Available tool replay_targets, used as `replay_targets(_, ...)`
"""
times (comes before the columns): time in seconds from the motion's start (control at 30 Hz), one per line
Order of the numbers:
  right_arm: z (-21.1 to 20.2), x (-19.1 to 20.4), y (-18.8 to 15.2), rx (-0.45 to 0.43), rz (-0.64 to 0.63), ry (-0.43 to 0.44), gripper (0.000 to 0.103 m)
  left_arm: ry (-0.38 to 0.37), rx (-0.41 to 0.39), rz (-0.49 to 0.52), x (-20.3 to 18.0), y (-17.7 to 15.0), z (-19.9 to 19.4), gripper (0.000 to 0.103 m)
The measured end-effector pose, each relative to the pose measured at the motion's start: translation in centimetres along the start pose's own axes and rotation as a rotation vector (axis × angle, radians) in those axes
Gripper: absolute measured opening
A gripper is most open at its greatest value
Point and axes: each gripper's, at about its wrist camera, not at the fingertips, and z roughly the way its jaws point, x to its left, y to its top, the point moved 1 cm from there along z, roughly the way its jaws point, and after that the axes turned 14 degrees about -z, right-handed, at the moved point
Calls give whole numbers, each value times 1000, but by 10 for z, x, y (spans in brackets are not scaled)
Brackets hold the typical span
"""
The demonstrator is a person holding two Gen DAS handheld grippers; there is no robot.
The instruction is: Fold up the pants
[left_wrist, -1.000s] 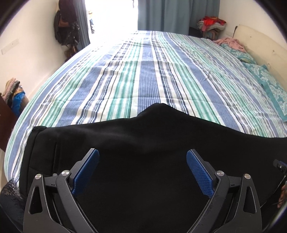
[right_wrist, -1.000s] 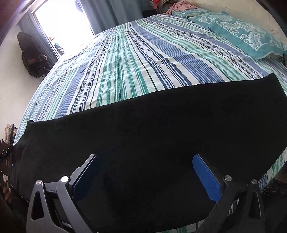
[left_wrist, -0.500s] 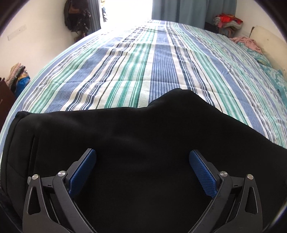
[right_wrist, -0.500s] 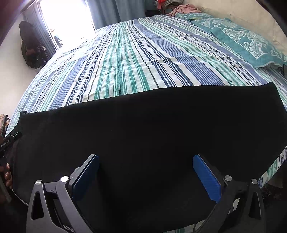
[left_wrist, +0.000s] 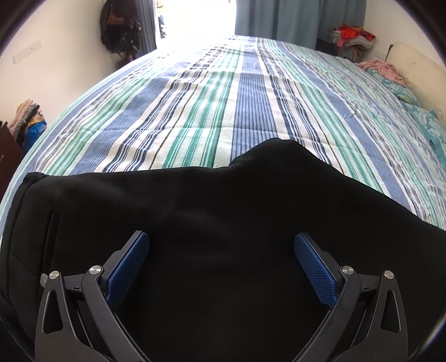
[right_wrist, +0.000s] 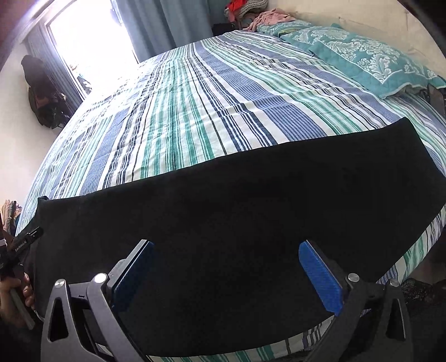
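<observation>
Black pants (left_wrist: 195, 217) lie flat across the near side of a striped bed (left_wrist: 237, 97), stretched sideways as one long dark band. In the left wrist view the crotch bulge (left_wrist: 278, 150) points away from me and the waist end lies at the far left. My left gripper (left_wrist: 221, 250) hovers open above the cloth, blue pads (left_wrist: 128, 267) wide apart with nothing between them. In the right wrist view the pants (right_wrist: 251, 200) run out to the leg hem at the right. My right gripper (right_wrist: 225, 256) is open above them too. The other handle and a hand (right_wrist: 16, 289) show at the left edge.
The striped sheet (right_wrist: 209, 105) stretches far beyond the pants. Teal patterned pillows (right_wrist: 368, 61) lie at the head end on the right. Clothes piles (left_wrist: 351, 36) sit by the curtain, dark bags (left_wrist: 120, 25) hang on the left wall, and a bright doorway lies beyond.
Both grippers have lifted and tilted slightly, the left shifting left along the waist end. The pants lie unmoved. Both stay open.
</observation>
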Motion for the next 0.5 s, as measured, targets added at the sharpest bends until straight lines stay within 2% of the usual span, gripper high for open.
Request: replay_targets(0.5,-11,-11,3,-61,52,29,102,0,0,0,0,0,0,103)
